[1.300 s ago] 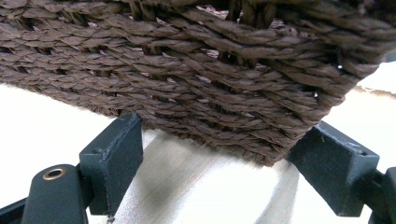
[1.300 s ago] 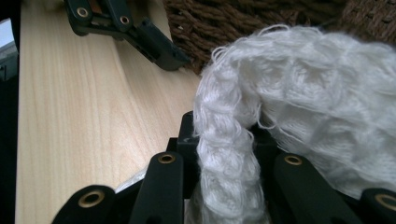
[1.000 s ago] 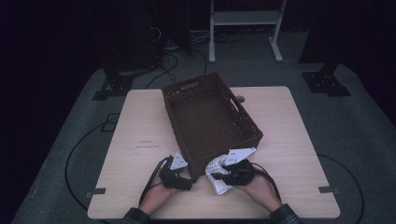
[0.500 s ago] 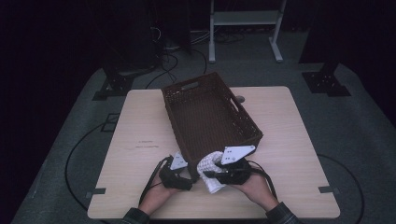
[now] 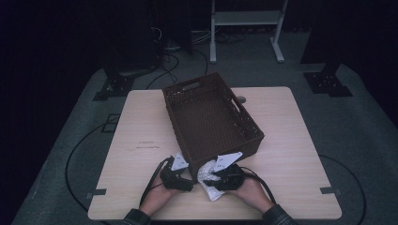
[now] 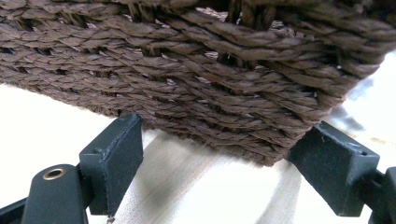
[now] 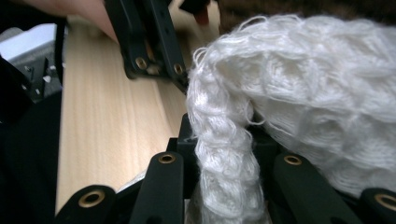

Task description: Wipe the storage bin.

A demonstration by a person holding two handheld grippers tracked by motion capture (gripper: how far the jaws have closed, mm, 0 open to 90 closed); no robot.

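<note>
we count two grippers, one basket and one cloth. at the left of the high view, the left gripper (image 5: 180,179) sits on the pale wooden worktop (image 5: 141,122) just beside the near corner of the dark brown woven wicker basket (image 5: 211,119); its own view shows its jaws standing wide apart, that corner (image 6: 261,140) between them, neither visibly touching it. just right of it, the white knitted cloth (image 5: 208,177) lies bunched on the worktop against the basket's near wall. the right gripper (image 5: 220,180) has its jaws clamped on a twisted fold of the cloth (image 7: 224,154). part of the cloth is hidden under the gripper. grey floor and black cables surround the worktop; the room beyond is too dark to read.
</note>
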